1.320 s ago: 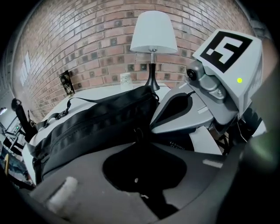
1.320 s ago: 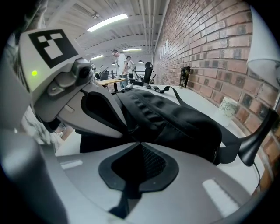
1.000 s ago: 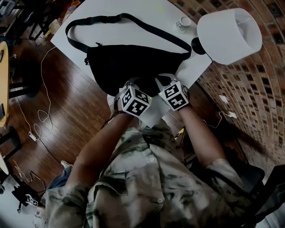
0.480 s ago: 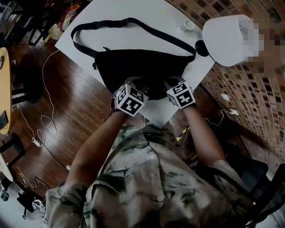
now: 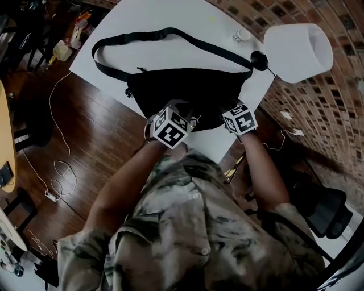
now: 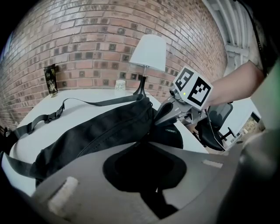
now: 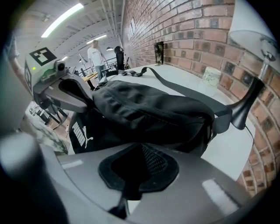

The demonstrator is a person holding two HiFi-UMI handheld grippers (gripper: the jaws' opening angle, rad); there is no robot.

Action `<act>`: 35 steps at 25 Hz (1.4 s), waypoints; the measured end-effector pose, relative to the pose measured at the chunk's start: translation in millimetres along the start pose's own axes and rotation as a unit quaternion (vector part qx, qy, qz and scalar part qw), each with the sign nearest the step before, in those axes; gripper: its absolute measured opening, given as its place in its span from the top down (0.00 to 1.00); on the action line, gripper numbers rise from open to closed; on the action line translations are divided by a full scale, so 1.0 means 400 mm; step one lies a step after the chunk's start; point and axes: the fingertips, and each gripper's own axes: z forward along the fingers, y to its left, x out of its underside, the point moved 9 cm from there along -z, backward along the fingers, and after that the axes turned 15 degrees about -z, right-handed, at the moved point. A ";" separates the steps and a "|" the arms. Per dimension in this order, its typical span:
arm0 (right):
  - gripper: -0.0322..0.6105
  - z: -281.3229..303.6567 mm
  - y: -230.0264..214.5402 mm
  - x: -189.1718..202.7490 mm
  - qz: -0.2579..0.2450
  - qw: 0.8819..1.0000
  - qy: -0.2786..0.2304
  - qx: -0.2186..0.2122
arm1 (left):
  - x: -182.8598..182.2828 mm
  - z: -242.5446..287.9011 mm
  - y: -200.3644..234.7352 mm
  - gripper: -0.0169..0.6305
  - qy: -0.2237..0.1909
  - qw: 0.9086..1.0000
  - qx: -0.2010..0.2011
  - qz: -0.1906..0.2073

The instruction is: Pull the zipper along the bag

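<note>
A black waist bag (image 5: 187, 91) lies on the white table (image 5: 170, 17), its strap (image 5: 170, 35) looped behind it. My left gripper (image 5: 183, 111) is at the bag's near edge, left of the middle. In the left gripper view its jaws (image 6: 144, 170) are shut on black bag fabric (image 6: 96, 135). My right gripper (image 5: 231, 109) is at the bag's near right end. In the right gripper view (image 7: 140, 170) it is shut on a thin dark tab by some mesh, which looks like the zipper pull. Each gripper shows in the other's view: right gripper (image 6: 156, 122), left gripper (image 7: 94, 103).
A lamp with a white shade (image 5: 297, 51) and a black base (image 5: 260, 59) stands at the table's right corner. A small jar (image 5: 242, 36) sits beside it. A brick wall runs along the right. Cables (image 5: 54, 170) lie on the wooden floor at left, and an office chair (image 5: 324, 204) is at right.
My right gripper has moved to the right along the bag's near edge, away from the left gripper. The left gripper has held its place on the bag.
</note>
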 end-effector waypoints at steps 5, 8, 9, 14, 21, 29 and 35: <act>0.94 -0.003 0.000 0.000 0.017 1.000 0.013 0.020 | 0.011 -0.027 0.061 0.93 0.003 1.000 0.005 -0.006; 0.94 -0.006 -0.006 0.000 0.033 0.999 0.018 0.022 | 0.037 -0.077 0.132 0.93 0.006 1.000 0.002 -0.013; 0.94 -0.007 -0.007 -0.001 0.035 0.999 0.021 0.025 | 0.046 -0.091 0.147 0.93 0.007 1.000 0.002 -0.010; 0.94 -0.005 -0.005 -0.002 0.051 0.998 0.031 0.036 | 0.091 -0.136 0.191 0.93 0.006 1.000 0.001 -0.016; 0.94 -0.007 -0.003 -0.004 0.071 0.995 0.047 0.051 | 0.149 -0.194 0.277 0.93 0.003 0.999 0.002 -0.036; 0.94 -0.009 0.004 -0.009 0.075 0.992 0.054 0.081 | 0.187 -0.224 0.292 0.92 -0.021 0.999 0.023 -0.041; 0.94 -0.014 0.026 0.008 0.073 0.989 0.010 0.126 | 0.212 -0.218 0.267 0.91 -0.051 0.998 0.005 -0.031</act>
